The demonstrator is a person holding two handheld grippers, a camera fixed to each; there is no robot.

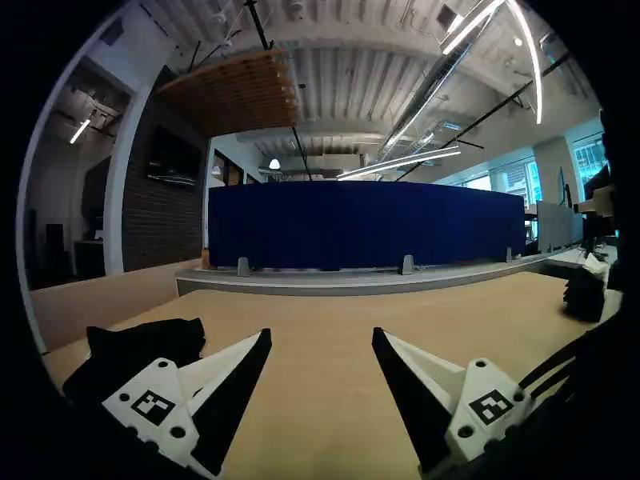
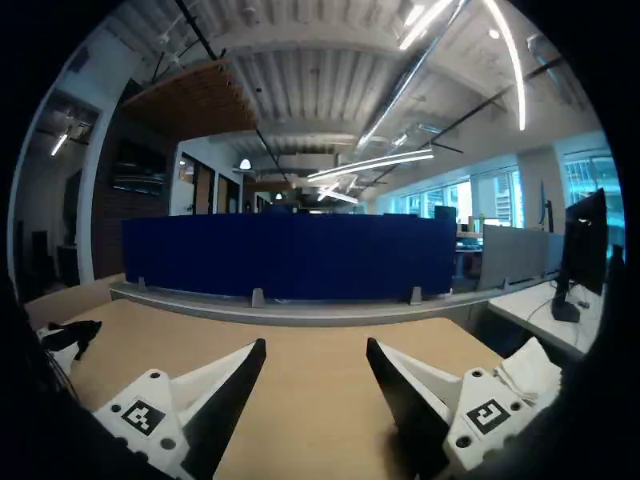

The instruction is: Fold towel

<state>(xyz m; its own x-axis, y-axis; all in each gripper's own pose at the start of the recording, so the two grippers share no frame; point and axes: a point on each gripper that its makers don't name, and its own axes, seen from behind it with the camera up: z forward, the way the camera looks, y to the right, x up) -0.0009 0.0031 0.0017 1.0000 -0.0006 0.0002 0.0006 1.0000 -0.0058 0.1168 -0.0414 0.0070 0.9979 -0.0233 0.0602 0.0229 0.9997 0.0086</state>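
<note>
starting at your left, a crumpled black cloth (image 1: 144, 344), likely your towel, lies on the pale wooden table (image 1: 320, 304) just behind one finger of the left gripper (image 1: 320, 336), which is spread and empty. turn to it and pinch one corner low. your right gripper (image 2: 316, 344) is spread and empty too, with a white crumpled cloth (image 2: 524, 368) beside it.

Blk towel (image 1: 142, 346): 1 pc, dark cloth, rumpled in a low heap, not folded. Lies on light wood surface (image 1: 320, 352), near-left corner in left gripper view.
Wht towel (image 2: 530, 366): 1 pc, pale cloth, crumpled w/ visible creases. Bunched at surface's right edge in right gripper view.
</note>
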